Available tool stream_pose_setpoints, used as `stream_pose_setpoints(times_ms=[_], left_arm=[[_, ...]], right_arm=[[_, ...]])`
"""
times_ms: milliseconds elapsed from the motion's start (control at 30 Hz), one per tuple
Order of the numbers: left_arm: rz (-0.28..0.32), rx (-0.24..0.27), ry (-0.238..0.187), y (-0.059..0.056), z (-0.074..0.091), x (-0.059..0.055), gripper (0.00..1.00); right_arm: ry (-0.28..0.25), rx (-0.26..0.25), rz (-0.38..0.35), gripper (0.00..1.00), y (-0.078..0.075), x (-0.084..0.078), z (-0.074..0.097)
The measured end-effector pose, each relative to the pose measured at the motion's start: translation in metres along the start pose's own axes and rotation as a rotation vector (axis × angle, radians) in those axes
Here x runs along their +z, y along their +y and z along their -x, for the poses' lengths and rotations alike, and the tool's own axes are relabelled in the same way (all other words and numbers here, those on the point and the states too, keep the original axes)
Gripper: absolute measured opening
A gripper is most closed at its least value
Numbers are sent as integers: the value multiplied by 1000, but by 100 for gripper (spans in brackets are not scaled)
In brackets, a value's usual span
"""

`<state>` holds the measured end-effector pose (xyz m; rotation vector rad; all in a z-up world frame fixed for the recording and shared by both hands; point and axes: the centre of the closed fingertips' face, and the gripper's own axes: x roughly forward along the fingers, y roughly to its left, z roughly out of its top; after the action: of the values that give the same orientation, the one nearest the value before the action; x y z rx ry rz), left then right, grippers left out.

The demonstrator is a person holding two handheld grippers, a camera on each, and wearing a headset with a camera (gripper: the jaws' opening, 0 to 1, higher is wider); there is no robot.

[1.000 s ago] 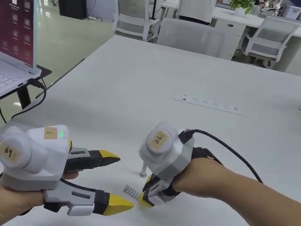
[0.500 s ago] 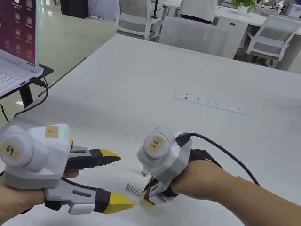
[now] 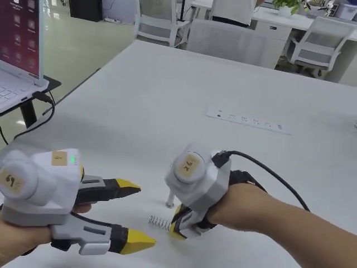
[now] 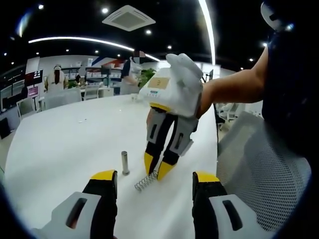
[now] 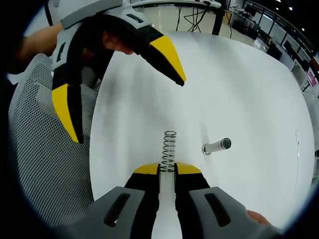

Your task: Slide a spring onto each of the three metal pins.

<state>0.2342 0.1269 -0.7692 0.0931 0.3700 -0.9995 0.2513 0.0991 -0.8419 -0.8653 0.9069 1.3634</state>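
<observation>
A: You are working at a broad white table, with a long white power strip lying flat on it well beyond your hands.

B: Your left hand-held gripper is the bigger shape in the head view. It hovers low at the near edge with its black, yellow-tipped jaws spread wide and nothing between them. From its own camera, that left hand-held gripper looks straight at the other one.

A: Your right hand-held gripper tilts down toward the table, and its yellow tips are pinched together. In its own view, the right hand-held gripper has one end of the spring nipped between them.

B: The short grey metal pin stands upright on the table just beside those tips. You can see it in the left gripper view and the right gripper view.

A: The thin coiled metal spring sticks out from your right jaws toward your left ones. It runs low over the table, beside the pin and not on it. I cannot tell whether its free end touches the surface.
</observation>
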Motion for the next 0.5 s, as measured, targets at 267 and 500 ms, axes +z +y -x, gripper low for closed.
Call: stream_pose_setpoints(times_ms=[267,500], left_arm=[[-11,-16,-4,-4,-4,4,54],[-32,-41,-15,-10,-11,14,51]], right_arm=[[-13,18,32,8,3,0,31],[-28,32,69,8,10,3,58]])
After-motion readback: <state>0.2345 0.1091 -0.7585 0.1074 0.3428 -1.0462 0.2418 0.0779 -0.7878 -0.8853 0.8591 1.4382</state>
